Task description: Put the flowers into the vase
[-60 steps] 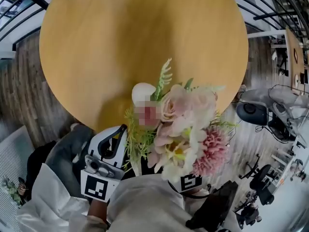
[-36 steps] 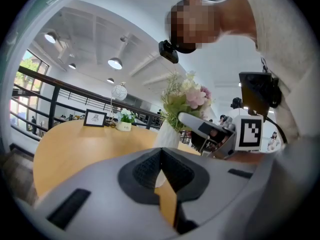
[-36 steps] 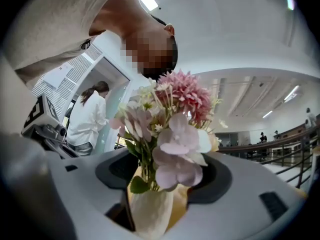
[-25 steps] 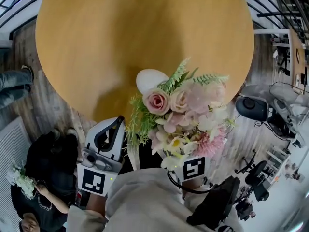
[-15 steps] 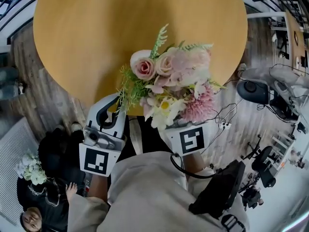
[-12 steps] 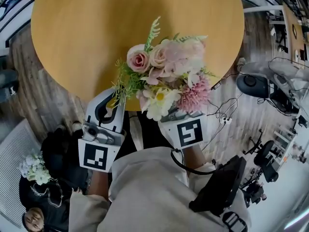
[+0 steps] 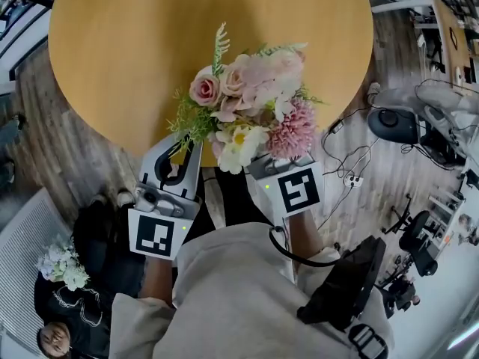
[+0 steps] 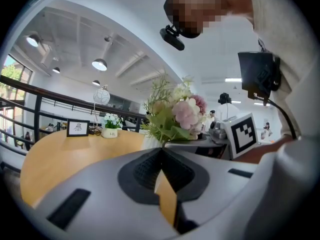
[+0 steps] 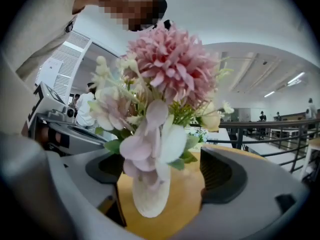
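Note:
A bouquet of pink, cream and white flowers with green fern stands in a white textured vase at the near edge of the round wooden table. In the head view the blooms hide the vase. My right gripper straddles the vase, its jaws opening, with a gap between each pad and the vase. Its marker cube shows below the bouquet. My left gripper is shut on nothing, just left of the bouquet and the vase.
A small picture frame and a little pot of white flowers stand on the table's far side. A seated person with white flowers is on the floor at lower left. Cables and chairs lie to the right.
The bouquet moved up and left over the white vase, which now sits hidden under the blooms. The right gripper came along with it. The left gripper edged toward the table.

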The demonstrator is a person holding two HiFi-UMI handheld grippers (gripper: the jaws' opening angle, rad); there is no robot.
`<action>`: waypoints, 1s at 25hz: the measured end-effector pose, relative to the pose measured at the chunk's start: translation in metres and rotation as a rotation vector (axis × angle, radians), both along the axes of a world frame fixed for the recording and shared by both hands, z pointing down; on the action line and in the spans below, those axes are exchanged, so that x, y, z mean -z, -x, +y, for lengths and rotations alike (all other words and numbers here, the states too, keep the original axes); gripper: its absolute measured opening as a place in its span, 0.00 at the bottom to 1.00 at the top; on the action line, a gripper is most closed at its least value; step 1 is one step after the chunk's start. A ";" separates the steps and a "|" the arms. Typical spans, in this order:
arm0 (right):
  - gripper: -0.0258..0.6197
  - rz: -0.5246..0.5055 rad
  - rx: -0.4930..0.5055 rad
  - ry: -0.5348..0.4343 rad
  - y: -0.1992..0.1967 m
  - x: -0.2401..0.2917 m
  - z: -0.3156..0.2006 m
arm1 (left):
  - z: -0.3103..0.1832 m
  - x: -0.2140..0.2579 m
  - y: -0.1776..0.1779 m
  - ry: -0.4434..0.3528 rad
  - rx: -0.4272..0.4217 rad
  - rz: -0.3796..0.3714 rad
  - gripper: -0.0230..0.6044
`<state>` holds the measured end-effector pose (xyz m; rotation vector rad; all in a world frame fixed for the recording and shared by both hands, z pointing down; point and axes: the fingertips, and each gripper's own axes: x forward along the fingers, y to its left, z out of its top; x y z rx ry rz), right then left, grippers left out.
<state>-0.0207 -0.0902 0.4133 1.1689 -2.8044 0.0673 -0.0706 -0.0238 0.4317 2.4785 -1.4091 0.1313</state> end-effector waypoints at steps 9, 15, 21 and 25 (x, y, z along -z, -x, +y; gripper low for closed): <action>0.75 0.058 -0.013 0.043 0.001 -0.018 0.001 | -0.007 -0.004 0.002 0.013 0.005 0.010 0.05; 0.75 0.068 -0.038 0.059 -0.007 -0.026 -0.004 | -0.008 -0.009 -0.004 0.024 -0.005 0.014 0.05; 0.75 0.072 -0.015 0.081 -0.009 -0.037 -0.001 | -0.010 -0.009 -0.005 0.023 -0.006 0.015 0.05; 0.75 0.080 -0.056 0.094 -0.017 -0.043 0.004 | -0.011 -0.011 -0.005 0.029 -0.005 0.018 0.05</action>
